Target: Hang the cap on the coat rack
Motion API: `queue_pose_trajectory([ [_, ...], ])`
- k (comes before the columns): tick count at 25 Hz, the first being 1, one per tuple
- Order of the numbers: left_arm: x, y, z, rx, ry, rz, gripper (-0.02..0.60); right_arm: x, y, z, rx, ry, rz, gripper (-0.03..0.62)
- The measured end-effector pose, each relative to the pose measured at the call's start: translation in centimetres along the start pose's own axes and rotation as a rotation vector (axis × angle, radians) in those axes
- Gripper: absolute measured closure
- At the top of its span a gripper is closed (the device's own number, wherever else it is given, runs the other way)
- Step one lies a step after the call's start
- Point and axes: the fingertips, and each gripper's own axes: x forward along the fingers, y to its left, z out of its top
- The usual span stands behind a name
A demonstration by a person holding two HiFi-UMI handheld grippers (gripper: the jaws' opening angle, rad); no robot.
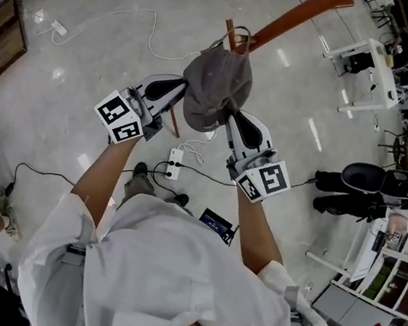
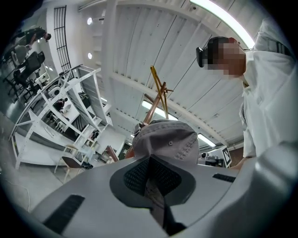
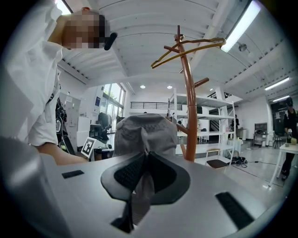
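I have left gripper [image 1: 173, 97] and right gripper [image 1: 231, 118] clamped on the cap [image 1: 217, 83] edge | cap upper centre, by a coat rack [image 1: 307, 9] peg | to do, I judge: hook it, let go

Glossy pale floor [image 1: 60, 96], white shelving [image 3: 207, 100], ceiling strip lights [image 3: 242, 24].

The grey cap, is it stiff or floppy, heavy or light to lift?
Probably floppy: the cap sags between the left gripper and right gripper, fabric creased flat in both shut jaws. Likely light: two thin pinches carry it. It may drape over a coat rack peg.
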Motion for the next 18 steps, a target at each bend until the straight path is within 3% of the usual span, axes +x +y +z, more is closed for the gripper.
queue_pose_trajectory([
  [8, 0.8, 1.5, -3.1, 0.004, 0.019, -0.036, 0.568, 0.2, -1.0, -2.8, 0.031, 0.017, -0.050, 0.548],
  [18, 3.1, 4.7, -5.5, -0.035, 0.078, -0.027, 0.568, 2.1, -3.3, -6.0, 0.090, 0.066, -0.065, 0.548],
])
